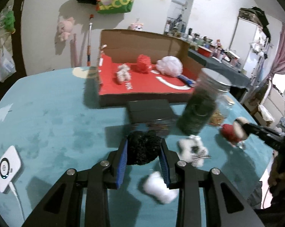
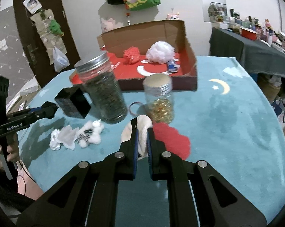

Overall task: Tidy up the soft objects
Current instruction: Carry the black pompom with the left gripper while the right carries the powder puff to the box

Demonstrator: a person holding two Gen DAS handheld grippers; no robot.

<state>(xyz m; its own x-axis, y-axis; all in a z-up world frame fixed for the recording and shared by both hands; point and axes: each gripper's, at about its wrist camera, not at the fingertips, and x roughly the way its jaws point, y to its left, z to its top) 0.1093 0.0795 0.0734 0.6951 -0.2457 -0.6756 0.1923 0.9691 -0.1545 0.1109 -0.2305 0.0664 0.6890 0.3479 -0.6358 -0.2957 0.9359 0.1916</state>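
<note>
My left gripper (image 1: 143,144) is shut on a black mesh puff (image 1: 142,151), held just above the teal table (image 1: 48,117). In the right wrist view my right gripper (image 2: 142,132) is shut on a cream and red soft toy (image 2: 170,141); the same toy (image 1: 229,132) shows at the right of the left wrist view. A white striped plush (image 1: 193,149) and a white cotton ball (image 1: 157,187) lie on the table by the left gripper. The open cardboard box (image 1: 142,98) with a red floor holds a small white plush (image 1: 123,73), a red pouf (image 1: 143,63) and a pale pouf (image 1: 169,65).
A tall jar of dark green matter (image 2: 104,94), a jar of golden pieces (image 2: 159,102) and a black box (image 2: 72,102) stand between the grippers and the cardboard box. A red hair ring (image 2: 135,107) and crumpled white tissue (image 2: 63,138) lie nearby. A white device (image 1: 7,170) sits far left.
</note>
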